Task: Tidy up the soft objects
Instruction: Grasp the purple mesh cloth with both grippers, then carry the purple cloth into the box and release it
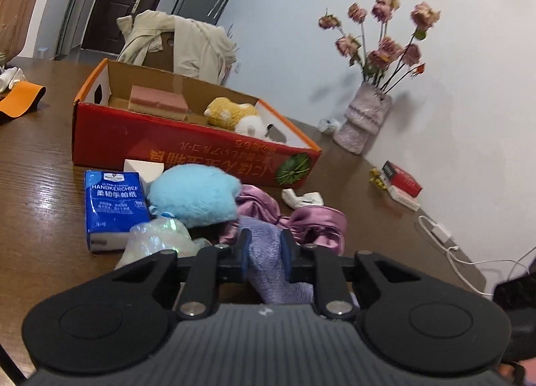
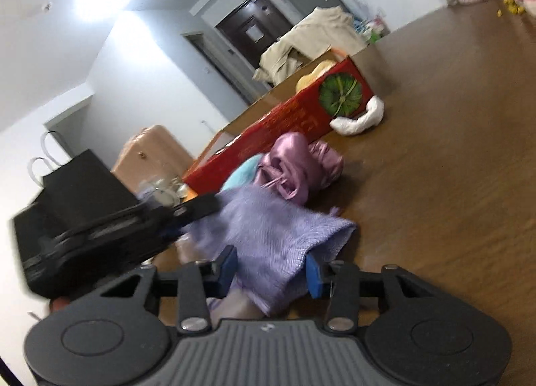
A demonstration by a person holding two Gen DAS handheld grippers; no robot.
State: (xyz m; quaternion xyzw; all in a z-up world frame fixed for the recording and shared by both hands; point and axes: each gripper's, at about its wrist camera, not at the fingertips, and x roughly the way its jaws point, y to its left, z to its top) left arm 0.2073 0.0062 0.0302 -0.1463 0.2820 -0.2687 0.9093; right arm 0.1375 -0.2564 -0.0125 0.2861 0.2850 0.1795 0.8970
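Two tools [image 1: 264,245] [image 2: 271,267] flank one lavender towel [image 2: 268,235]; one red box [image 1: 187,144] holds one sponge [image 1: 157,103].

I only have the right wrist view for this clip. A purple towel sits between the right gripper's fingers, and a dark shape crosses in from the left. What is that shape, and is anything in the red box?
Observer: That shape is the left gripper; the left wrist view shows it shut on the purple towel.
Reviewer: And the box?
Observer: The red box holds a pink sponge block and a yellow plush toy.
Reviewer: Anything beside the towel that I can't see?
Observer: A blue handkerchief pack lies left of the light blue plush.
Reviewer: Is the right gripper closed?
Observer: No, the right gripper is open around the towel.
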